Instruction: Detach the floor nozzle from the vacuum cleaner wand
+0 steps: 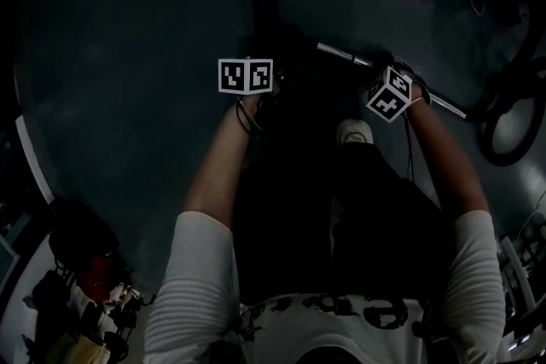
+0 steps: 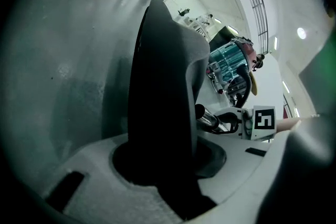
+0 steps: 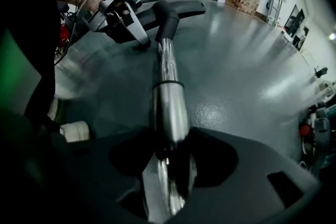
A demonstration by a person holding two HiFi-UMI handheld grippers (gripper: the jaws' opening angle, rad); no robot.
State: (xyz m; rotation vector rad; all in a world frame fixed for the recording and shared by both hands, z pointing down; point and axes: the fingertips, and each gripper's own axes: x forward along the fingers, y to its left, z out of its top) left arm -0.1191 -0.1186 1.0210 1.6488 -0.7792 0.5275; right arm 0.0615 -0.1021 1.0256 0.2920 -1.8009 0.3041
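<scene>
Nearest, the right gripper clamps the chrome wand, whose long axis runs straight away over the grey floor. At its far end, the left gripper grips the neck of the black floor nozzle.

Dark grey, glossy floor with a ceiling-light reflection. Resting on it: a black floor nozzle joined to a metal wand, a white shoe, and dark coiled tubing at the right edge.
</scene>
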